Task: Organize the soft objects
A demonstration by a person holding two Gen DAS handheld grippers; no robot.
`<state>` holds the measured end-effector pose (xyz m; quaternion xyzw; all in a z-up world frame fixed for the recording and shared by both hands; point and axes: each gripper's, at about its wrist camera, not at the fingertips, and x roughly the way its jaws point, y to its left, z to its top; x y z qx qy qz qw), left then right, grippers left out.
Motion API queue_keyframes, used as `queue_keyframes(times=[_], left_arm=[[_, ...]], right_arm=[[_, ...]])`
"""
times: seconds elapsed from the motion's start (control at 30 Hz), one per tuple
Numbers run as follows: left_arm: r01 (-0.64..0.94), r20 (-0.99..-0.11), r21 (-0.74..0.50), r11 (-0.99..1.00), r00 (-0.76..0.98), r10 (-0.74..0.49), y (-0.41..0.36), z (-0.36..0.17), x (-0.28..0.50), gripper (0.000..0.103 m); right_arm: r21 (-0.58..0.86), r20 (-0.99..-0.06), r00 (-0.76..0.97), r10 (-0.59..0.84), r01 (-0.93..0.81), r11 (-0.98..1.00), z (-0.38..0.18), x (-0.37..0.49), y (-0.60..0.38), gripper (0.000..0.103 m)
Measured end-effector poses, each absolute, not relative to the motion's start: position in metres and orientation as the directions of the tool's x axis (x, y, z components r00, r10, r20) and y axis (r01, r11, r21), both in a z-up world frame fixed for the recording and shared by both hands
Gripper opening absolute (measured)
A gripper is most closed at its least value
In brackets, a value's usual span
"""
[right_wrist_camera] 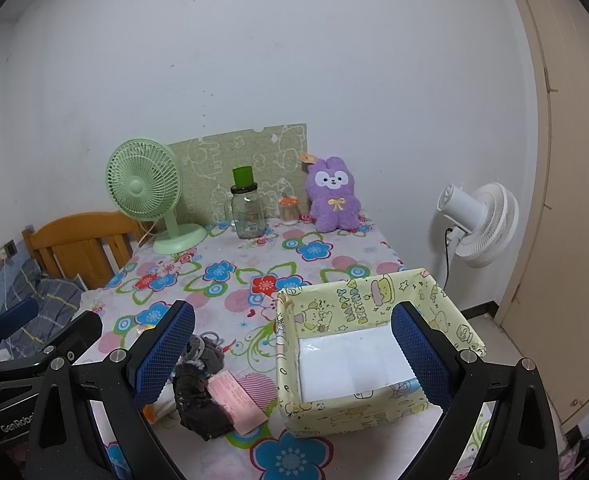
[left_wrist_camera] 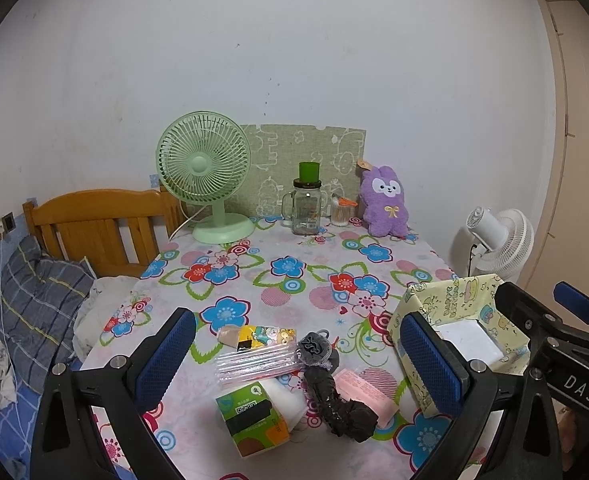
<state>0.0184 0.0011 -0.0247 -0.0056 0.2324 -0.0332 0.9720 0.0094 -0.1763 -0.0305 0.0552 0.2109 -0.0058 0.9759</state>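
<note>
The dark sock [left_wrist_camera: 334,384] lies low in the middle of your left view, with little packets [left_wrist_camera: 254,408] around it. Your left gripper [left_wrist_camera: 298,360] is wide open above it, holding nothing. Your right gripper [right_wrist_camera: 294,356], open and empty too, waits over the yellow box [right_wrist_camera: 374,304], probably where soft things go.
</note>
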Motion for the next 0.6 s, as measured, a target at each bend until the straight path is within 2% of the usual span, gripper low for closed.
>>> queue_keyframes(times=[0.6], left_arm=[[0.062, -0.454, -0.028, 0.998, 0.888, -0.068, 0.0043, -0.0240, 0.0171, 0.103]], right_arm=[[0.100, -0.418, 0.909, 0.011, 0.034, 0.994, -0.0294, 0.0074, -0.1761, 0.100]])
